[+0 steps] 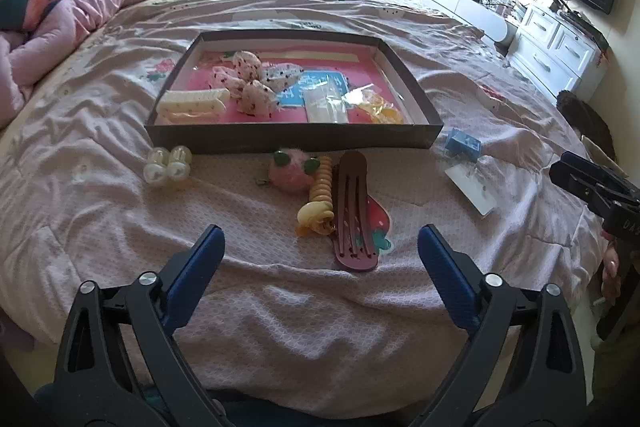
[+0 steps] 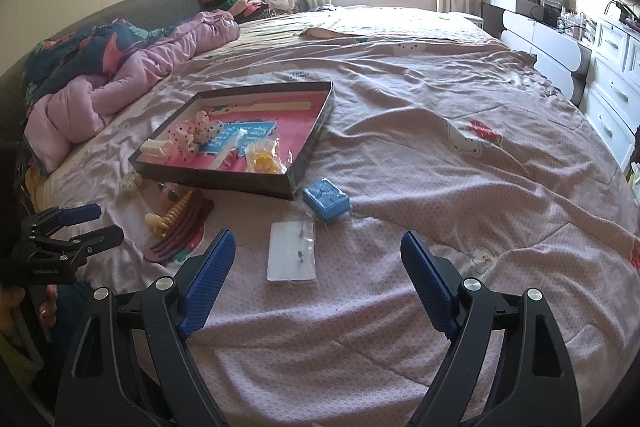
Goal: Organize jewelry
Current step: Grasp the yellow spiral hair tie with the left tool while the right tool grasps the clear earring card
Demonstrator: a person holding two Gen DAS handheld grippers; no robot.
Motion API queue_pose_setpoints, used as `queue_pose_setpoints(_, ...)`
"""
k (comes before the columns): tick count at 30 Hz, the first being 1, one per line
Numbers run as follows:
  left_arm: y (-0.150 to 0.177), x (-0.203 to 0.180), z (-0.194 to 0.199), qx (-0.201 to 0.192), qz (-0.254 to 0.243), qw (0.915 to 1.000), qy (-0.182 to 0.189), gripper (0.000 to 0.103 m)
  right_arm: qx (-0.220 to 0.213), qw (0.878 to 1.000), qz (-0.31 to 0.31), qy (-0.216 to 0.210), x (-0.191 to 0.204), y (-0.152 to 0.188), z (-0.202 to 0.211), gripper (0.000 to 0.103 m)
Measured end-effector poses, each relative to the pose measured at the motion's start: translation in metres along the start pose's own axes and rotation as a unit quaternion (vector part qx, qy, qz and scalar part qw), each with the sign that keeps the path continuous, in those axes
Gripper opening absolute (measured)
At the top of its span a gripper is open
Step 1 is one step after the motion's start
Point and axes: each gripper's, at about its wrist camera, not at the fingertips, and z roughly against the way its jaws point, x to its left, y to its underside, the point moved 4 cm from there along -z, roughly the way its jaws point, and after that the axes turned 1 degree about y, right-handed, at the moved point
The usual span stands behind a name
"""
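Claws are held wide apart and empty above the bed [image 1: 280,327]: the left claw [image 1: 320,247] just short of the maroon clip [image 1: 354,211] and yellow coil tie [image 1: 318,195], the right claw [image 2: 318,255] around the near end of the earring card [image 2: 290,255], not touching it. A tray [image 1: 296,137] holding hair pieces is set beyond, with a blue box [image 2: 326,203] just beside its corner. Writing on the claw bodies cannot be read.

We make out only the white letters "DA" on the right gripper [image 1: 592,183] at the right edge of the left wrist view. White characters on the blue card [image 1: 316,89] in the box [image 1: 296,139] and small print on the left gripper [image 2: 76,227] stay illegible.
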Motion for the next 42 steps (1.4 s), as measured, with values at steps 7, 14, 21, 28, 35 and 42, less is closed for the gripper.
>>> queue_pose_setpoints(7, 0.002, -0.001, -0.016, 0.023, 0.007, 0.9996, 0.017, 0.071, 0.017, 1.0, 0.008, -0.005, 0.008, 0.007, -0.014, 0.082)
queue_pose_setpoints(14, 0.001, 0.007, -0.032, 0.044, 0.033, 0.9979, 0.035, 0.069, 0.039, 0.999, 0.018, -0.012, 0.017, 0.016, -0.035, 0.082)
queue_pose_setpoints(21, -0.004, 0.02, -0.048, 0.065, 0.061, 0.9949, 0.047, 0.052, 0.057, 0.998, 0.026, -0.016, 0.024, 0.02, -0.057, 0.082)
queue_pose_setpoints(28, -0.009, 0.028, -0.066, 0.083, 0.082, 0.9914, 0.06, 0.046, 0.068, 0.997, 0.025, -0.014, 0.023, 0.02, -0.074, 0.082)
queue_pose_setpoints(35, -0.013, 0.026, -0.075, 0.097, 0.074, 0.9904, 0.066, 0.031, 0.075, 0.997, 0.015, -0.017, 0.019, 0.017, -0.088, 0.08)
queue_pose_setpoints(42, -0.013, 0.021, -0.078, 0.107, 0.058, 0.9892, 0.081, 0.015, 0.094, 0.995, 0.011, -0.014, 0.019, 0.017, -0.106, 0.072)
